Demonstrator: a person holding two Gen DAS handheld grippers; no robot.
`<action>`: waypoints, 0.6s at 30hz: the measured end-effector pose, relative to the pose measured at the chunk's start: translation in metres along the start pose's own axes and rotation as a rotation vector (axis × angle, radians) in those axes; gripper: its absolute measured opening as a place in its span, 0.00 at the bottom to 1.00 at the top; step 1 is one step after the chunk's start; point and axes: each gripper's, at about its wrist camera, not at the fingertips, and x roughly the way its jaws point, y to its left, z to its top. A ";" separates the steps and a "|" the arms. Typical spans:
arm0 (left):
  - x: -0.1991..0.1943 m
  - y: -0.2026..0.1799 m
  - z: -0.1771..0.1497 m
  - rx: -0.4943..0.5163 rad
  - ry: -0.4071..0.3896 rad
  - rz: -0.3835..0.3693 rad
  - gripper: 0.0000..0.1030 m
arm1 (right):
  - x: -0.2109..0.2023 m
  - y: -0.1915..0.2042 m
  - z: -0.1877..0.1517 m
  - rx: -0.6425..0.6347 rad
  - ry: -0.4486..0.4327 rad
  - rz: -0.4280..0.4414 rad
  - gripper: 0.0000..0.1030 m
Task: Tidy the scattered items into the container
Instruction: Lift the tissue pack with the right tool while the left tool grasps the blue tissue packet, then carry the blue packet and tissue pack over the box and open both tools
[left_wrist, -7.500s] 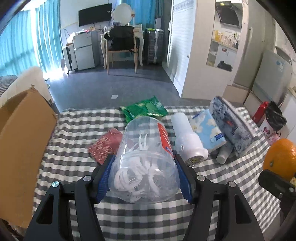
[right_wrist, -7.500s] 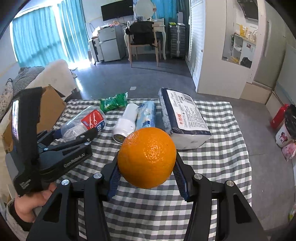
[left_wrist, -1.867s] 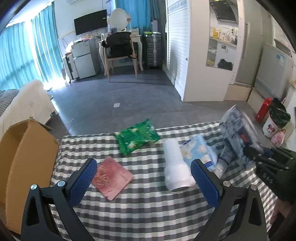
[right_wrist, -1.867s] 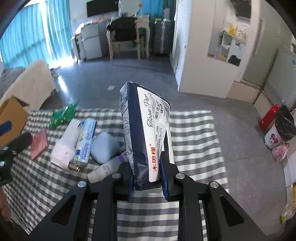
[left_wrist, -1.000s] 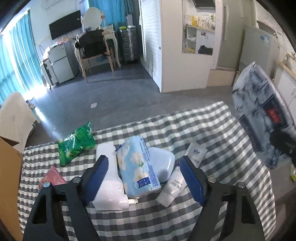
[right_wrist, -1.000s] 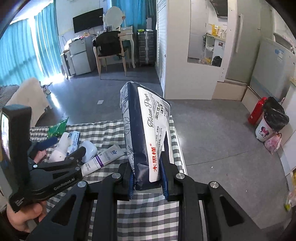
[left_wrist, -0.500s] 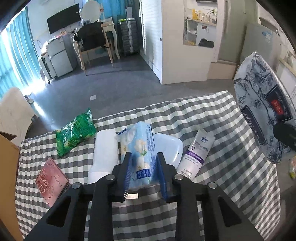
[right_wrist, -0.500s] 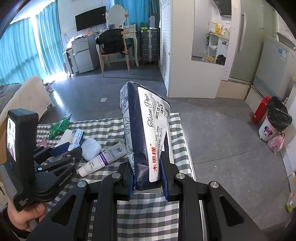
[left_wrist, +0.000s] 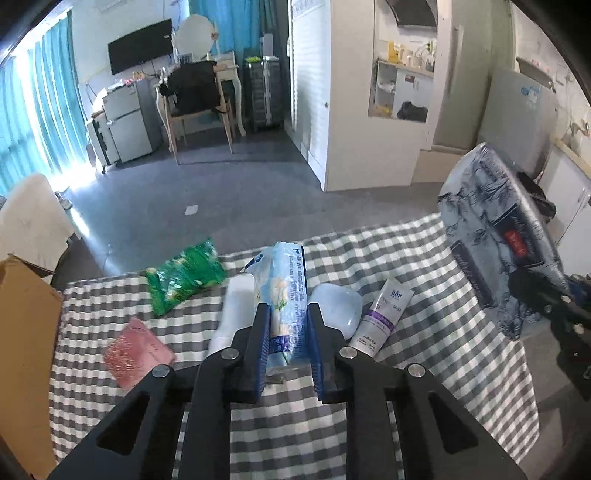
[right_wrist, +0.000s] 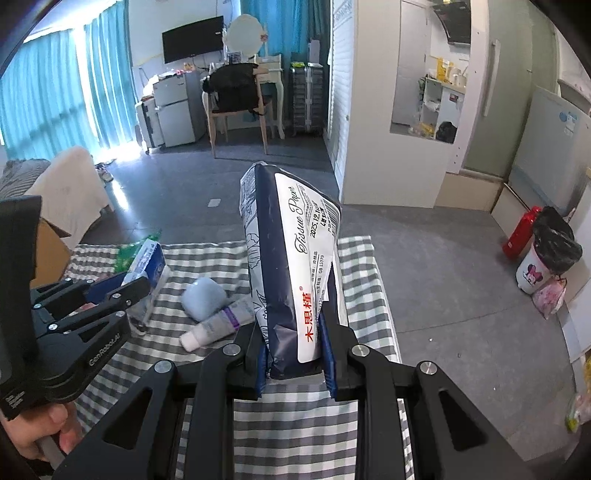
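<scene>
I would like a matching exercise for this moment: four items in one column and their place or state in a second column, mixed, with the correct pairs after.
Items
1. light blue tissue pack
2. dark blue tissue paper pack
3. green snack bag
4. tube with purple label

Places or states
A. lying near the table's far edge
B. clamped in the right gripper
C. clamped in the left gripper
D. lying beside the pale blue case

Pairs: 1-C, 2-B, 3-A, 4-D
</scene>
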 end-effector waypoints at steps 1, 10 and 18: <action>-0.004 0.002 0.001 -0.005 -0.005 0.001 0.18 | -0.002 0.003 0.001 -0.004 -0.004 0.004 0.22; -0.073 0.066 -0.004 -0.108 -0.078 0.059 0.18 | -0.025 0.065 0.014 -0.082 -0.061 0.100 0.22; -0.130 0.176 -0.034 -0.256 -0.137 0.201 0.18 | -0.039 0.179 0.023 -0.238 -0.091 0.224 0.22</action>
